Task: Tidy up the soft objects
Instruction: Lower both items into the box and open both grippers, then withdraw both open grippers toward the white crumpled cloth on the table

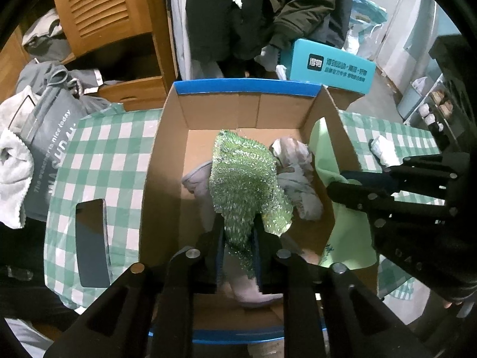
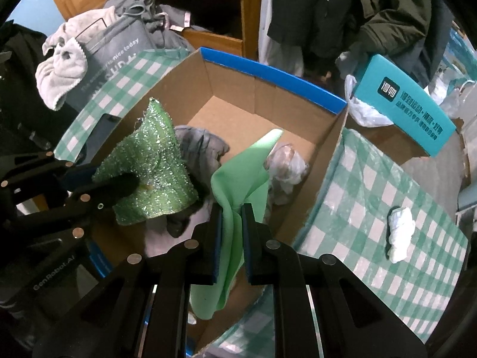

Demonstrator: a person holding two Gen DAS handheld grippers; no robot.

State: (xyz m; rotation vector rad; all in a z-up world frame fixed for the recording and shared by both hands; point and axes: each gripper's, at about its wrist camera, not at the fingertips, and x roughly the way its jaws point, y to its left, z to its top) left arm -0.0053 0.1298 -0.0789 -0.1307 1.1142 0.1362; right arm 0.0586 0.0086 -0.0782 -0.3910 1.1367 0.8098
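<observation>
An open cardboard box (image 1: pixel 167 161) with a blue rim stands on the green checked tablecloth; it also shows in the right wrist view (image 2: pixel 298 101). My left gripper (image 1: pixel 238 238) is shut on a glittery green scouring cloth (image 1: pixel 247 179) and holds it over the box; the cloth also shows in the right wrist view (image 2: pixel 155 173). My right gripper (image 2: pixel 232 217) is shut on a smooth light green cloth (image 2: pixel 247 167), which hangs over the box's right wall (image 1: pixel 331 161). Grey cloths (image 1: pixel 301 179) lie in the box. A white crumpled cloth (image 2: pixel 399 232) lies on the tablecloth to the right.
A dark phone (image 1: pixel 91 241) lies on the tablecloth left of the box. A grey bag (image 1: pixel 50 149) with a white towel (image 1: pixel 12 176) stands at the left. A teal box (image 1: pixel 331 65) and hanging dark clothes are behind. Wooden furniture (image 1: pixel 110 9) is at the back left.
</observation>
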